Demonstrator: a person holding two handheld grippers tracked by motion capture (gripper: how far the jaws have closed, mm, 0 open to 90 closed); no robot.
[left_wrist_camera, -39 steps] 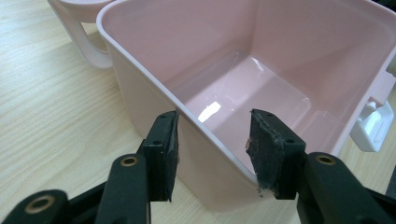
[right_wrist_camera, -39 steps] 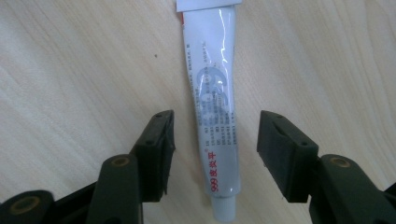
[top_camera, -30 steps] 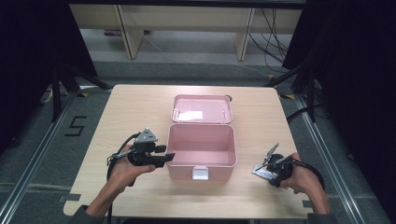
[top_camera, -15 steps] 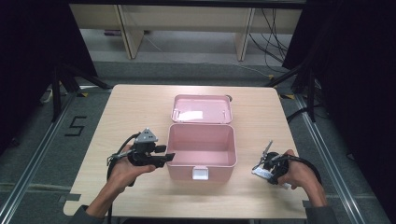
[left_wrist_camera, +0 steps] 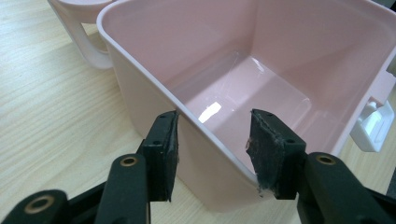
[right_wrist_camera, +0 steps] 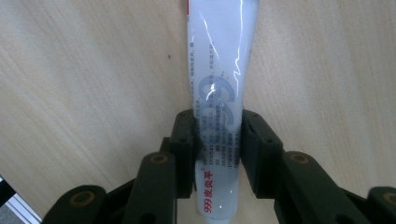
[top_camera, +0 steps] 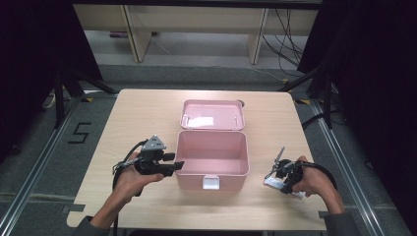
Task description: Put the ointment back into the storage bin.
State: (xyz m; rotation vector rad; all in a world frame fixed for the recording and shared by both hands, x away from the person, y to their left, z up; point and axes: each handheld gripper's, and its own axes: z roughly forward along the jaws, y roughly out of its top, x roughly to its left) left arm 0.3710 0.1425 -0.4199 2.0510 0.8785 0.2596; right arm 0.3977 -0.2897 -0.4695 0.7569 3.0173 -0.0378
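An open pink plastic box (top_camera: 189,180) stands mid-table, its lid (top_camera: 212,114) lying flat behind it. My left gripper (top_camera: 178,165) is at the box's left wall. In the left gripper view it (left_wrist_camera: 212,135) straddles that wall (left_wrist_camera: 140,79), one pad outside, one inside, with a wide gap between them. To the right of the box my right gripper (top_camera: 278,173) points down at a white tube (top_camera: 276,184) lying on the table. Its jaws have just been closing; in the right gripper view both pads (right_wrist_camera: 218,133) press the sides of the tube (right_wrist_camera: 219,70).
The pink box is empty inside, with a white latch (top_camera: 211,183) on its front wall and a handle (left_wrist_camera: 91,44) by the lid. The wooden table (top_camera: 133,128) ends close behind my hands. Shelving and cables stand beyond the far edge.
The right hand has shifted slightly left and settled lower over the tube. The left hand and the box have not moved.
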